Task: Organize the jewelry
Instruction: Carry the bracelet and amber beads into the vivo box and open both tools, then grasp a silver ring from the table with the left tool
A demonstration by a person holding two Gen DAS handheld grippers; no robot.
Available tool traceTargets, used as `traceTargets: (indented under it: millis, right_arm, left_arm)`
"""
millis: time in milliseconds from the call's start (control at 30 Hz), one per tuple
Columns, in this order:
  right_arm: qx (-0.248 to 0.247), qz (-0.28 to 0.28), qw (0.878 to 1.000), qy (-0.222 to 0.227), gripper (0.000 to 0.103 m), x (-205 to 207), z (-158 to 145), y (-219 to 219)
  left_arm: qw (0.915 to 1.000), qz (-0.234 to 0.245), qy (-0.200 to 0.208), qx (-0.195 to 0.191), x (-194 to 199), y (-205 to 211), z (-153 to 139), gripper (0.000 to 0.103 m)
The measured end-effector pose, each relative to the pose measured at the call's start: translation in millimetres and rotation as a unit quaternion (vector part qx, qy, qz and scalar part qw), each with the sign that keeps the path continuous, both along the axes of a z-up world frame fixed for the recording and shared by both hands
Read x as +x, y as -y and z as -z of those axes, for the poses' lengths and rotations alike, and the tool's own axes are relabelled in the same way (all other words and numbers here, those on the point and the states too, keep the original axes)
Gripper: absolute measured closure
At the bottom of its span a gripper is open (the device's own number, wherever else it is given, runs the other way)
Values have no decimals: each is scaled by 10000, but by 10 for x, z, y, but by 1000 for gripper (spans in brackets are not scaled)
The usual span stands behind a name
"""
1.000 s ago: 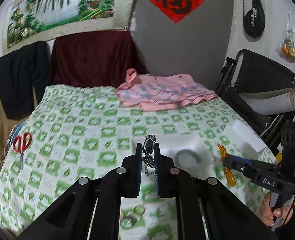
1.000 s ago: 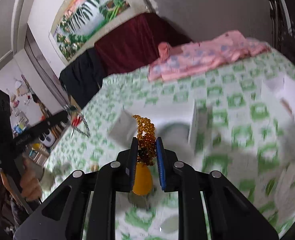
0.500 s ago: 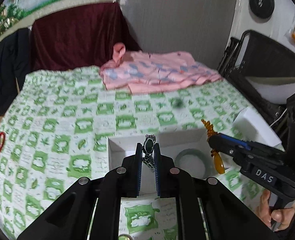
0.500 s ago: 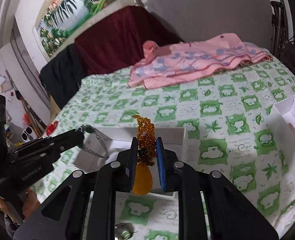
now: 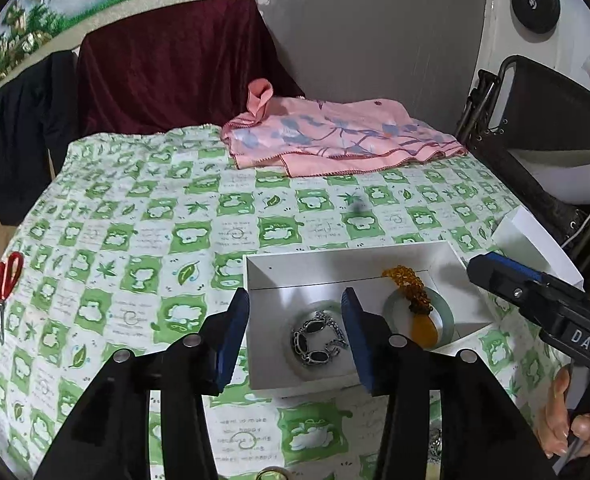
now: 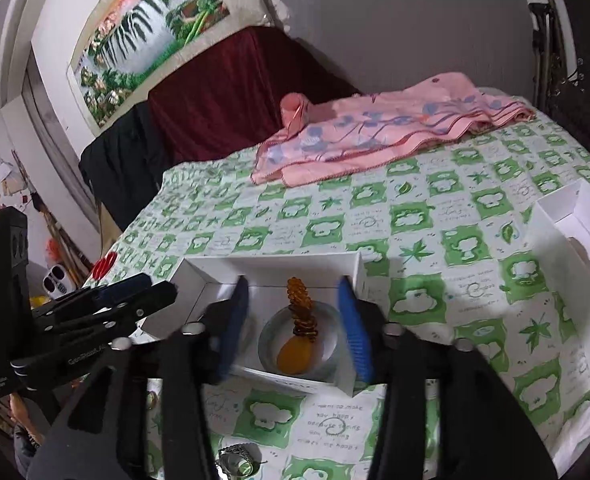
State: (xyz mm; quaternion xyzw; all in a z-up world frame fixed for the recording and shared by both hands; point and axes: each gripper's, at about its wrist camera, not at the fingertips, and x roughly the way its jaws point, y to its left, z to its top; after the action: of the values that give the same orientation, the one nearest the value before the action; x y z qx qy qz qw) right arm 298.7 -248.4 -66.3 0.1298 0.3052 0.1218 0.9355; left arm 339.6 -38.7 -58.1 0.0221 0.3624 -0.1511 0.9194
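Note:
A white open box [image 5: 351, 270] [image 6: 271, 264] sits on the green checked cloth. In it lie a silver bracelet with black stones [image 5: 318, 338], on a pale green bangle, and an amber bead necklace with an orange pendant [image 5: 415, 304] [image 6: 301, 330], on a second jade bangle [image 5: 447, 318] [image 6: 335, 350]. My left gripper [image 5: 295, 336] is open and empty above the bracelet. My right gripper [image 6: 295, 324] is open and empty above the amber necklace; its body also shows in the left wrist view [image 5: 535, 300].
A silver ring [image 6: 237, 462] lies on the cloth near the front edge. A white box lid [image 6: 575, 216] lies to the right. Red scissors [image 5: 5, 280] lie at the left edge. A pink cloth [image 5: 335, 140] lies at the back. A black folding chair [image 5: 543, 120] stands right.
Both grippers came down over the box and opened. The silver bracelet and the amber necklace dropped from the fingers and now lie in the box on the bangles.

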Motion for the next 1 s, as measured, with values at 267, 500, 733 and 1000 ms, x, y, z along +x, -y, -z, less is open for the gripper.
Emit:
traceTargets:
  millis: [267, 500, 733, 1000]
  right_arm:
    - [73, 63, 9984, 563, 8, -291, -104, 63]
    - [536, 77, 9981, 296, 7, -463, -28, 168]
    - [804, 76, 9967, -5, 7, -754, 165, 227]
    - [736, 16, 9972, -158, 7, -941, 248, 169]
  left_arm:
    - [9994, -297, 157, -25, -145, -233, -44, 39]
    - [9967, -785, 34, -189, -355, -652, 31, 29]
    - [9948, -960, -198, -269, -601, -912, 177, 29]
    - [9965, -634, -485, 240, -968, -848, 451, 28]
